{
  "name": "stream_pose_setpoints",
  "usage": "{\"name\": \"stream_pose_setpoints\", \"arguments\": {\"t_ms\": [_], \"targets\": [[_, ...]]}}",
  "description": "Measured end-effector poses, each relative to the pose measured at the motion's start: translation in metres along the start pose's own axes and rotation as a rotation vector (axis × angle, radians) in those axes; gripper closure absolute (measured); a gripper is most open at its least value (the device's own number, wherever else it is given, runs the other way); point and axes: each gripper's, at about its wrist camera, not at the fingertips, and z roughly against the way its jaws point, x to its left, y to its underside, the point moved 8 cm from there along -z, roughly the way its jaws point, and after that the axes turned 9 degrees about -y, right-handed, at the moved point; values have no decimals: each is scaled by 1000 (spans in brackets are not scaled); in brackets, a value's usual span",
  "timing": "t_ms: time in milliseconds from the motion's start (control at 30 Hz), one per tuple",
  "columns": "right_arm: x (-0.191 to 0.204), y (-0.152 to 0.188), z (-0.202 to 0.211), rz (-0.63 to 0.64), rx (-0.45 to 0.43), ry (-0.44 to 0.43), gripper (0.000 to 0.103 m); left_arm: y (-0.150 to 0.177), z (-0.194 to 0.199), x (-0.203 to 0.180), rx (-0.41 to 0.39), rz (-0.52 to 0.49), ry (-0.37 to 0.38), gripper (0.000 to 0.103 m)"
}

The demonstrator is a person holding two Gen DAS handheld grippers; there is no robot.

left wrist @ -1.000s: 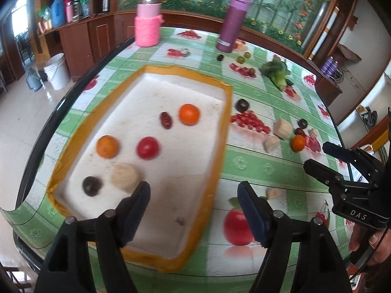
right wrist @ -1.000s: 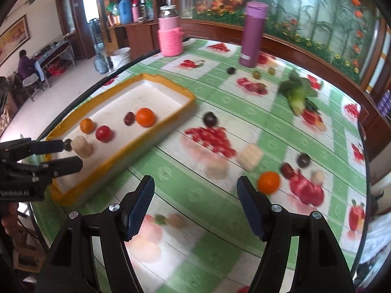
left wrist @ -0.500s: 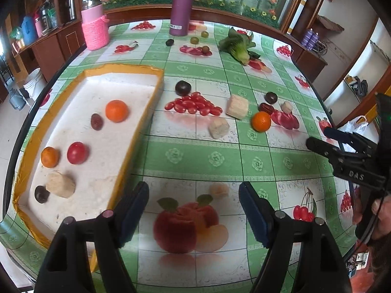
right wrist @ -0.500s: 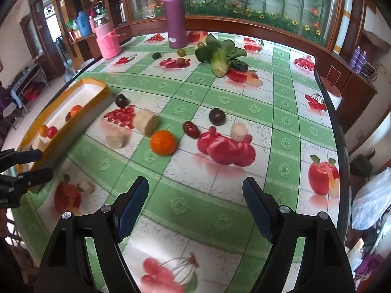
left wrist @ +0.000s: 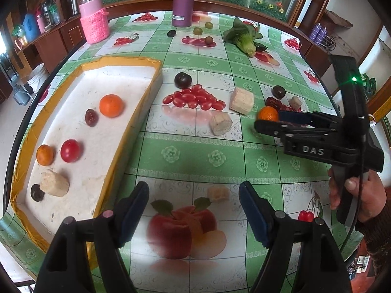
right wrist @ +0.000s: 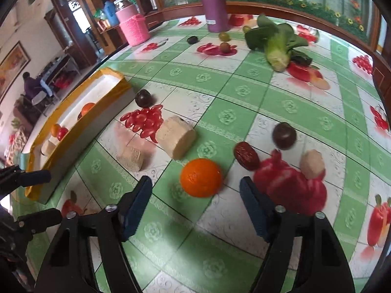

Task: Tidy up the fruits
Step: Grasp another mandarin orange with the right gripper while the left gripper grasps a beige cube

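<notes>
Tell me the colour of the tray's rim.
Yellow-orange; the tray's rim shows best in the left wrist view.

The right gripper [right wrist: 195, 204] has bare counter [right wrist: 220, 256] beneath it, and the orange [right wrist: 200, 177] lies just beyond its fingers. A red date [right wrist: 246, 155] crowds the orange's far right; a pale cylinder [right wrist: 176, 136] and a cut block [right wrist: 130, 158] crowd its left. Farther right, the counter lies open.
</notes>
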Motion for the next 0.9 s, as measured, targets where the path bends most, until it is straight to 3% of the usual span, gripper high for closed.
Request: {"name": "stream_pose_setpoints", "arguments": {"t_ms": [167, 333, 467, 667, 700, 767, 800, 900], "targets": [[1, -1, -7, 51, 27, 5, 68, -11, -7, -11, 9, -16, -2, 25], [-5, 7, 10, 63, 2, 1, 68, -26, -20, -27, 34, -33, 15, 25], [-19, 18, 25, 71, -7, 48, 68, -41, -35, -39, 61, -41, 43, 25], [-38, 29, 38, 17, -16, 65, 67, -55, -62, -47, 76, -53, 35, 27], [-40, 30, 38, 8, -19, 64, 67, -56, -65, -48, 77, -57, 37, 29], [-42, 32, 40, -8, -21, 55, 67, -55, -71, -51, 82, -64, 39, 46], [-43, 32, 41, -13, -23, 52, 67, -56, -73, -51, 83, -63, 38, 48], [-41, 33, 42, -18, -30, 47, 67, -59, -71, -51, 44, -72, 33, 67]]}}
